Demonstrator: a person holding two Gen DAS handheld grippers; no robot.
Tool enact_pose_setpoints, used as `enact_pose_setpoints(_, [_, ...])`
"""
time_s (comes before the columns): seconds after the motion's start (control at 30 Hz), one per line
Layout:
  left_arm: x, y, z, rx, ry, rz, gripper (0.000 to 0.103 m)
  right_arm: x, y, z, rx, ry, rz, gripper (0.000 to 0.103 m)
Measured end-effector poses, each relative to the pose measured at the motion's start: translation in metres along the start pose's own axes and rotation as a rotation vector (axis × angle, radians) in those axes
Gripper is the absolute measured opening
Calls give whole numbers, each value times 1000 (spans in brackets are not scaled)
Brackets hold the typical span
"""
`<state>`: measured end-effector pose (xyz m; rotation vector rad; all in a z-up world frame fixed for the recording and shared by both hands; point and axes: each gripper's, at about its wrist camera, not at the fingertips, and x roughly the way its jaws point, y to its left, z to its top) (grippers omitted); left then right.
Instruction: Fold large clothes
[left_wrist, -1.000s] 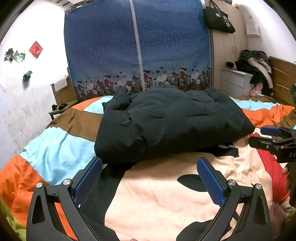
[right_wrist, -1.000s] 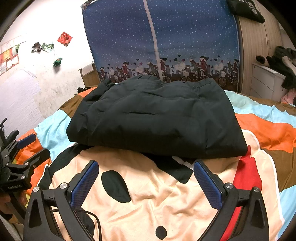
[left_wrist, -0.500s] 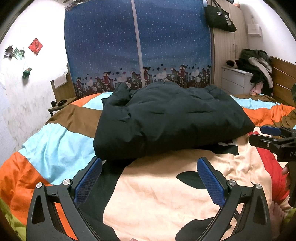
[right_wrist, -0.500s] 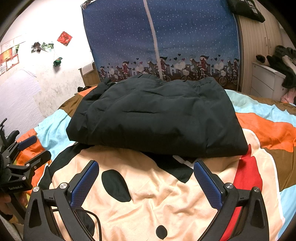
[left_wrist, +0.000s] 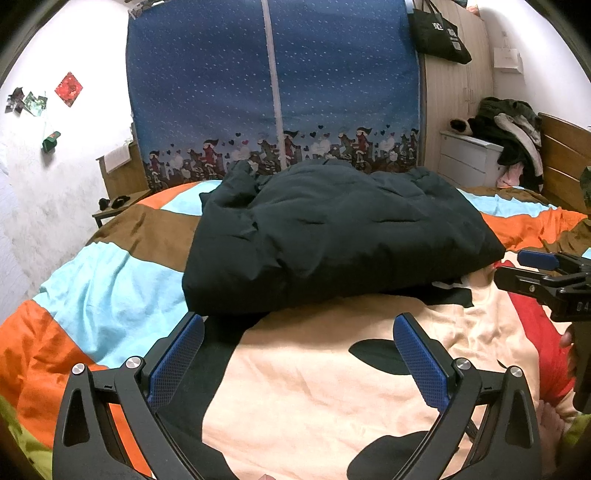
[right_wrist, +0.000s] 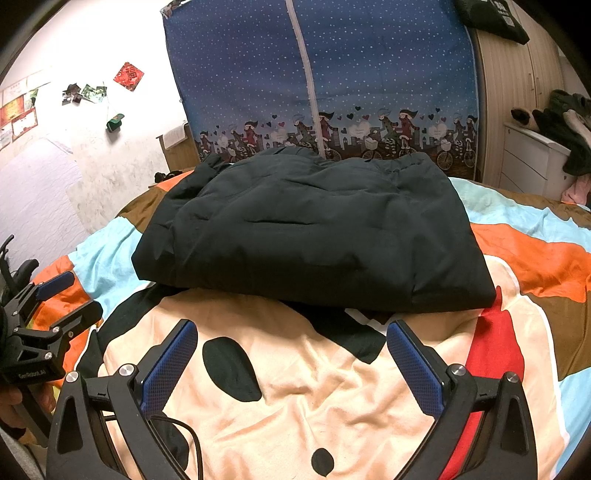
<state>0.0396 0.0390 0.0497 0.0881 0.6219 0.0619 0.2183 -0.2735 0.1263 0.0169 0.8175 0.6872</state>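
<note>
A bulky black padded jacket (left_wrist: 332, 229) lies folded into a thick rectangle on the bed; the right wrist view shows the jacket (right_wrist: 314, 229) the same way. My left gripper (left_wrist: 299, 332) hovers open just short of the jacket's near edge, nothing between its blue pads. My right gripper (right_wrist: 291, 339) is open too, held back from the near edge over the cream part of the bedspread. Each gripper shows in the other's view: the right one (left_wrist: 524, 267) at the right edge, the left one (right_wrist: 70, 299) at the far left, both held by a hand.
The bed carries a bedspread (left_wrist: 103, 288) of orange, light blue, brown and cream patches. Behind stands a blue fabric wardrobe (left_wrist: 273, 85). A white drawer unit (left_wrist: 469, 155) piled with clothes and a wooden headboard (left_wrist: 565, 155) are at right; a small wooden table (left_wrist: 118, 210) at left.
The left view has drifted slightly, so the jacket sits a little lower and closer. The jacket and the right gripper have not visibly moved; both grippers stay open.
</note>
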Motion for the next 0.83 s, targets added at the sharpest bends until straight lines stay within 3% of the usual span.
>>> enact_pose_setpoints(0.37, [1, -2, 2, -44, 64, -55, 100, 1, 1, -1, -1, 3, 0, 103])
enact_pose_setpoints(0.83, [5, 3, 2, -67, 100, -43, 100, 0, 3, -5, 1, 10, 0, 103])
